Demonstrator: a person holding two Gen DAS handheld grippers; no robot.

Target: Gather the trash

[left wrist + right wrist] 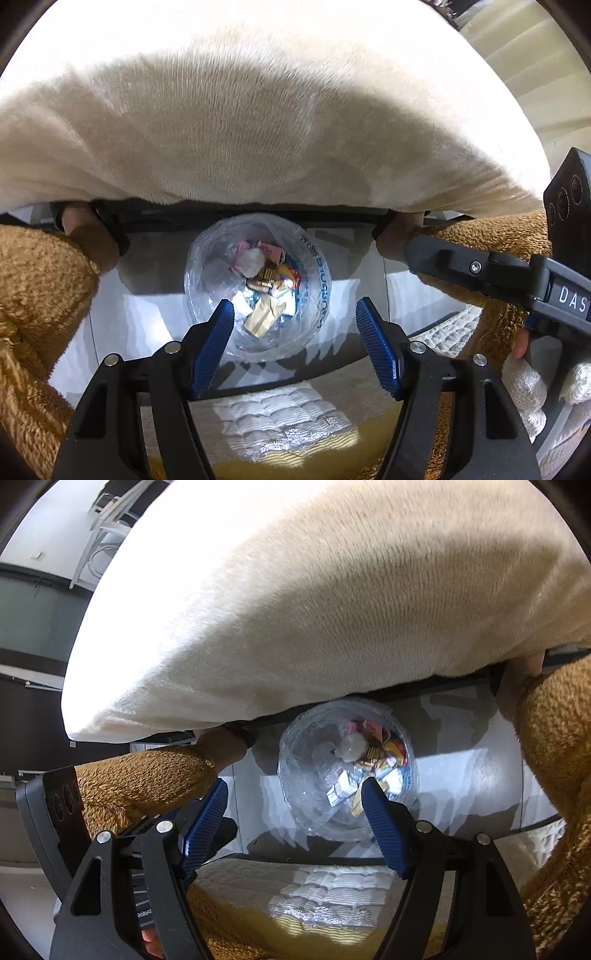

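Note:
A bin lined with a clear plastic bag [207, 266] stands on the pale floor, just below a big cream cushion [258, 129]. Inside lie several wrappers [275, 275], a white wad [253, 260] and a tan scrap of paper [264, 314]. My left gripper [295, 304] hangs above the bin's near side, open, with nothing between its blue pads. In the right wrist view the same bin [306, 760] with its wrappers [376, 757] sits ahead. My right gripper [295, 782] is open and empty above the bin's near left side. Its dark body [498, 273] reaches in from the right in the left wrist view.
A person's limbs in brown fleece [40, 280] [550, 746] flank the bin on both sides. A white quilted pad [280, 417] lies along the near edge below the grippers. The cream cushion [314, 590] overhangs the far side of the bin. Grey floor [155, 295] surrounds it.

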